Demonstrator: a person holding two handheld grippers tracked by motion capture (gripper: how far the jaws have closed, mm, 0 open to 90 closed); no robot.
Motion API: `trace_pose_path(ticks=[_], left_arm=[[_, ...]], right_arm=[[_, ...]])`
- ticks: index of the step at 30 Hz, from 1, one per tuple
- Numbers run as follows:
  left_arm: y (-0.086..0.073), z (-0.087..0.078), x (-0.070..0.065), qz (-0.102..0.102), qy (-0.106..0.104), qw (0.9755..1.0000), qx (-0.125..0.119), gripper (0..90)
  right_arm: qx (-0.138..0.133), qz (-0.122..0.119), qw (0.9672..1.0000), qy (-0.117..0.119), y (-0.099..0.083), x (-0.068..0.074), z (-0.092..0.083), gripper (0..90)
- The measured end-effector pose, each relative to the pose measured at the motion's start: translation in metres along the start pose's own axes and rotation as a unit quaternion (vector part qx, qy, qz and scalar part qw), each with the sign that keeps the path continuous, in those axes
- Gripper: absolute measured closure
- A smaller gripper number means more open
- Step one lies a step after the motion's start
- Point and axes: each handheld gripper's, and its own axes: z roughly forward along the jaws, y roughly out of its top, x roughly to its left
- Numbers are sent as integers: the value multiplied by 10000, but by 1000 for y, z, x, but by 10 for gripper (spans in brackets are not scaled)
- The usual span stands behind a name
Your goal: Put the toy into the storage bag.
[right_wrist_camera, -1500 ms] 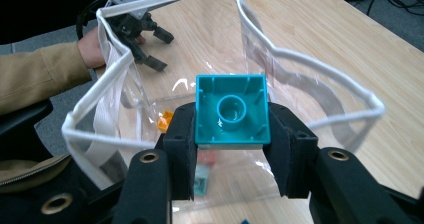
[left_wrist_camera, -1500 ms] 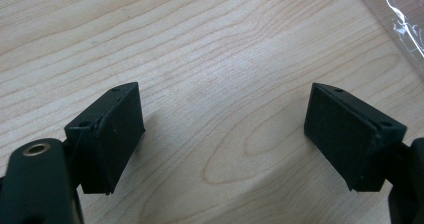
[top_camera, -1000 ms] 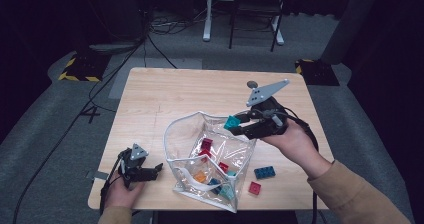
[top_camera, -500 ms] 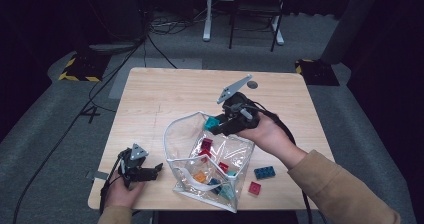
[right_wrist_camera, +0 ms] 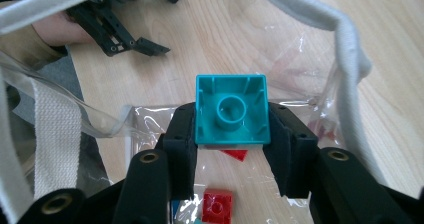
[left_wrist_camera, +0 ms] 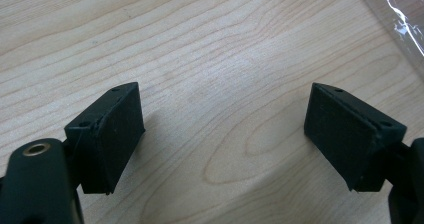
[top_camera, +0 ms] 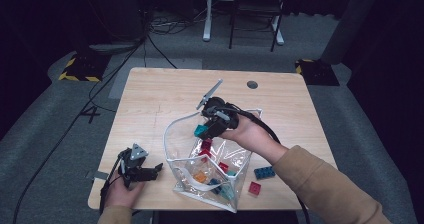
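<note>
High cam above, facing fwd/down on table [top_camera: 150, 99], gripper cams close-up (both catch clear bag [right_wrist_camera: 55, 114])

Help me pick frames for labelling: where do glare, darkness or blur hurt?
High view: room dark, table evenly lit. Right gripper view: teal brick sharp, glare on the clear bag. Left gripper view: crisp wood grain, soft shadows under the tool.

A teal toy brick [right_wrist_camera: 231, 111], hollow underside showing, hangs over the clear bag's [top_camera: 235, 161] open mouth at 11 o'clock.
</note>
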Motion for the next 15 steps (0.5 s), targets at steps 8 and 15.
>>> trace_pose_path(ticks=[8,15], left_arm=[[0,0,0,-1,1,10000,-2,165],[0,0,0,-6,2,10000,-6,166]], right_arm=[[479,-159,9986,-155,3,5,11,587],[604,-377,9973,-189,-1,14,16,587]])
